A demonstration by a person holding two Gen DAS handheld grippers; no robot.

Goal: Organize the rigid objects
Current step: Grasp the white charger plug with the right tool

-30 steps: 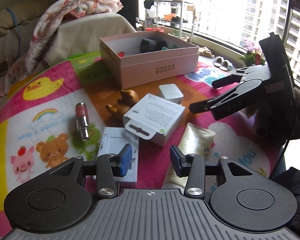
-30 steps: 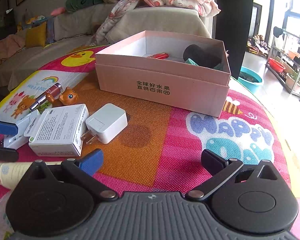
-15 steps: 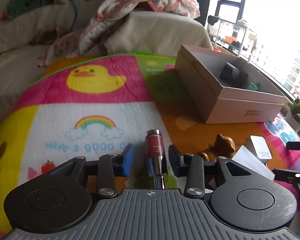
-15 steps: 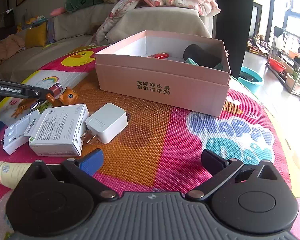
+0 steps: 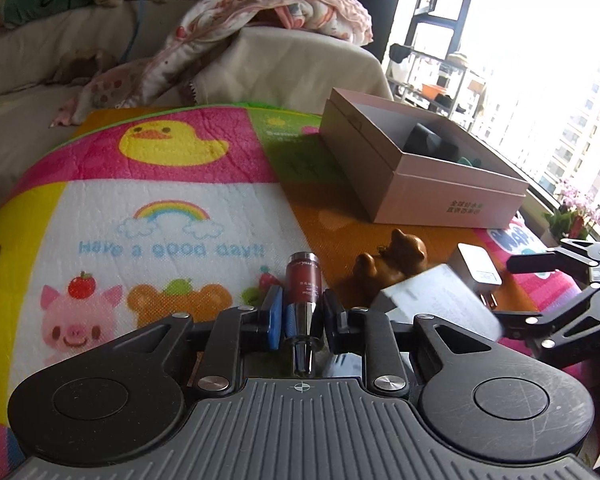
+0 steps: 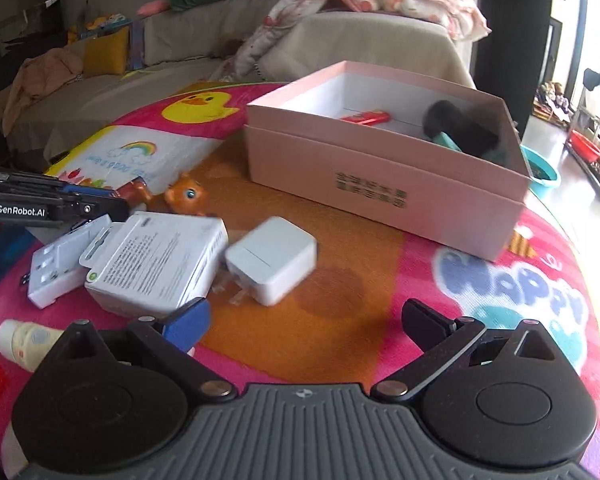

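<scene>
A dark red bottle with a silver tip (image 5: 303,284) lies on the cartoon play mat (image 5: 172,216). My left gripper (image 5: 302,303) is down over it, and its jaws are closing with the pads against the bottle's sides. In the right wrist view, the left gripper (image 6: 100,204) shows at the far left beside the brown toy animal (image 6: 186,198). My right gripper (image 6: 306,314) stands open with nothing in it, just short of the white charger (image 6: 272,258) and the white carton (image 6: 156,264). The open pink box (image 6: 380,184) holds a red item (image 6: 364,117) and a black cylinder (image 6: 460,126).
A white adapter (image 6: 56,268) and a cream tube (image 6: 20,340) lie left of the carton. A covered sofa (image 5: 292,64) with a blanket stands behind the mat. A teal basin (image 6: 544,170) and shelves stand on the floor to the right.
My left gripper swung left from the carton to the red bottle, came down over it and closed its jaws on it. The right gripper shifted closer to the charger and stayed open.
</scene>
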